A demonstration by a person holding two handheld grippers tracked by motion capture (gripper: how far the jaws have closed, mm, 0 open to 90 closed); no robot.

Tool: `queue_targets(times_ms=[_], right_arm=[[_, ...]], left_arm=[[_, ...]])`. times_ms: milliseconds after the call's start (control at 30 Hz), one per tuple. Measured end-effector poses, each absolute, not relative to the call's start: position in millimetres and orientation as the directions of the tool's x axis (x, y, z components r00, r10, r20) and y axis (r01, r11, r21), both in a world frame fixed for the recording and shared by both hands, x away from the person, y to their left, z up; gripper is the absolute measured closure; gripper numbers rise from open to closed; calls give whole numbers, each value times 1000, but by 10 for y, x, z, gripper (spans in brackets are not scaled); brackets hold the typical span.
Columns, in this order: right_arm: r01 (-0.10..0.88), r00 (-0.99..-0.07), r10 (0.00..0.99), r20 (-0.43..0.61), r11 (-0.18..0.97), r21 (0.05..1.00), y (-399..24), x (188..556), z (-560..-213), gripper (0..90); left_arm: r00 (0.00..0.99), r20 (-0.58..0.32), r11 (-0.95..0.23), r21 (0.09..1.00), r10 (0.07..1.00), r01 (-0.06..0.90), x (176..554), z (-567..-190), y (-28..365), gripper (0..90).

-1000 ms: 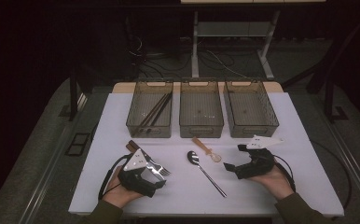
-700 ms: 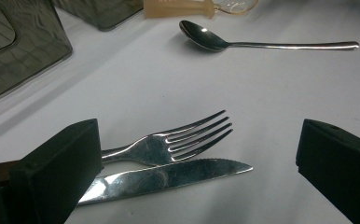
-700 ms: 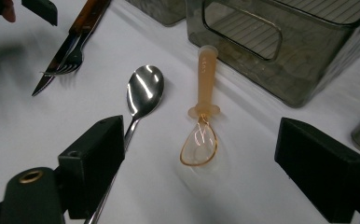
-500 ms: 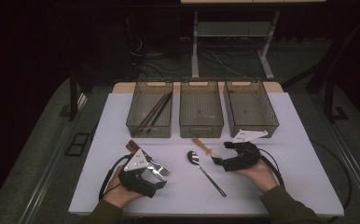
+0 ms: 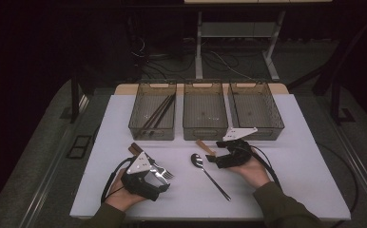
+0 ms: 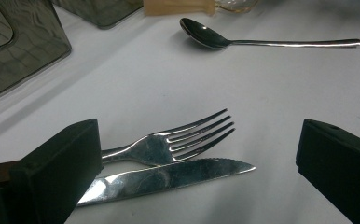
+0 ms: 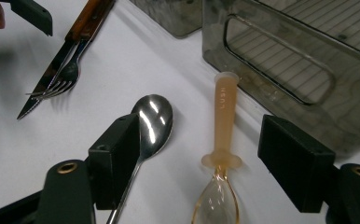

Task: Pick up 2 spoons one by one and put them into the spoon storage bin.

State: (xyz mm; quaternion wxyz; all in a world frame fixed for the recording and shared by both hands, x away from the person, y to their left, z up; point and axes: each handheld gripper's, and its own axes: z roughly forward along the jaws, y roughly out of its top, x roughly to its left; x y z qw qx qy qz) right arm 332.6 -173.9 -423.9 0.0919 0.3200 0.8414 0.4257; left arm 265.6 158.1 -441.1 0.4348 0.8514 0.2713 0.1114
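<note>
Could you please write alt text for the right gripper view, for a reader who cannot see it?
The right gripper has its open black jaws either side of a translucent amber plastic spoon on a white table, beside a metal spoon. A knife and fork lie farther off, a grey bin alongside.

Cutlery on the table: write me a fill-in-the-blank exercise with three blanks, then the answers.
1. The dark sticks lie in the ____ of the three bins.
2. Beside the fork lies a serrated ____.
3. Between the jaws of the right gripper lies the amber plastic spoon; the spoon next to it is made of ____.

Missing words: left; knife; metal
</note>
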Motion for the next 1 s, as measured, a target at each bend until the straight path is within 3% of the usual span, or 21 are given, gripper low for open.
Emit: queue_targets(times_ms=[267, 1000], right_arm=[[464, -788, 603, 123, 450, 763, -1602, 3408, -4286, 323], [492, -759, 648, 63, 508, 707, -1371, 3753, -4417, 585]], left_arm=[[828, -48, -471, 804, 559, 365, 2657, -4415, 1579, 0], [825, -50, -466, 805, 563, 367, 2653, -4406, 1592, 0]])
